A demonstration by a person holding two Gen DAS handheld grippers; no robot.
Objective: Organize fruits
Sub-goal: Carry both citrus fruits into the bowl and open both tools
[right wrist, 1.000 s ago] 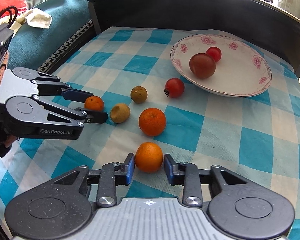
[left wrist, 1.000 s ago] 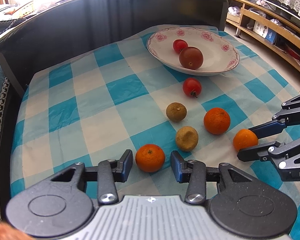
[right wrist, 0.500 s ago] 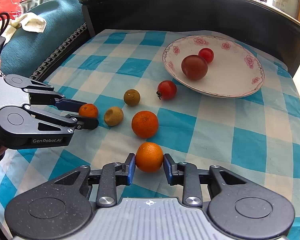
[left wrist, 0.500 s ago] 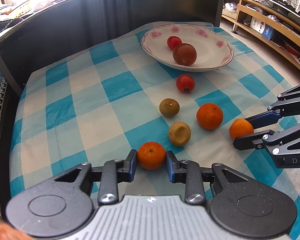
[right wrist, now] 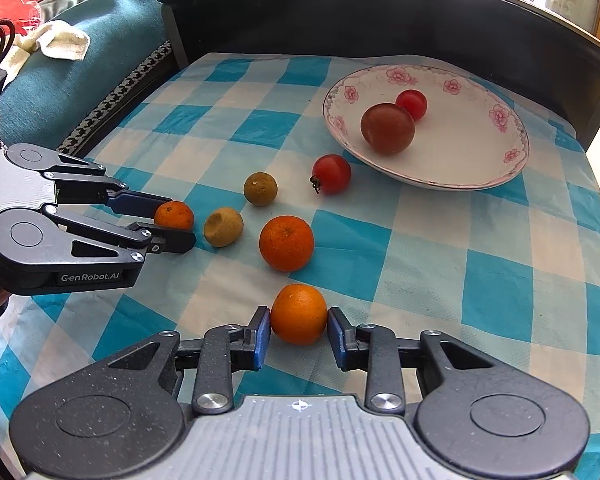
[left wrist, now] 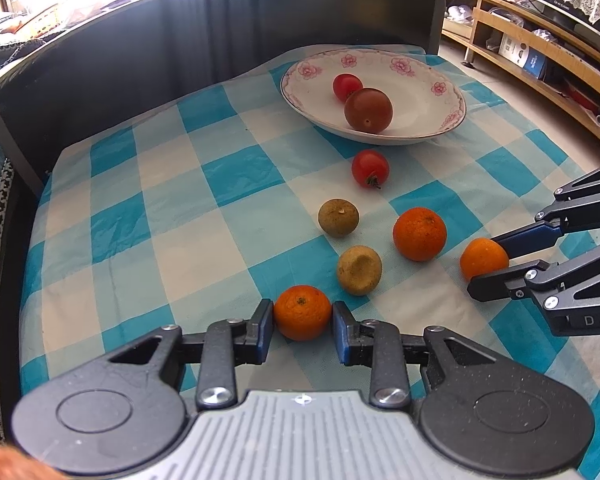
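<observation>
Clamping a small orange (left wrist: 302, 312) between its blue pads, the left gripper (left wrist: 302, 322) sits low over the checked blue-and-white cloth (left wrist: 172, 248) that covers the surface, both pads touching the fruit's sides. The right gripper (right wrist: 299, 330) likewise grasps its own orange (right wrist: 298, 314), pads pressed against either flank of it. In the left wrist view that second orange (left wrist: 484, 258) shows at about 3 o'clock, pinched at the tips of the right gripper (left wrist: 496, 260); in the right wrist view the left gripper (right wrist: 176, 220) comes in from 9 o'clock with its orange (right wrist: 174, 215) between the fingertips. Whether either held fruit rests on the cloth or is lifted off it cannot be told. A third, loose orange (left wrist: 419, 233) lies on the cloth between the two held ones. Just beside it, toward 9 o'clock in the left view, lies a dented brownish fruit (left wrist: 359, 269), and beyond that a rounder brown-green one (left wrist: 338, 217). A red tomato (left wrist: 370, 168) with its stem lies near the flowered white plate (left wrist: 428, 80), close to the rim but apart from it. On the plate, at 12 o'clock, a dark reddish-brown tomato (left wrist: 368, 110) touches a smaller bright red one (left wrist: 346, 86).
</observation>
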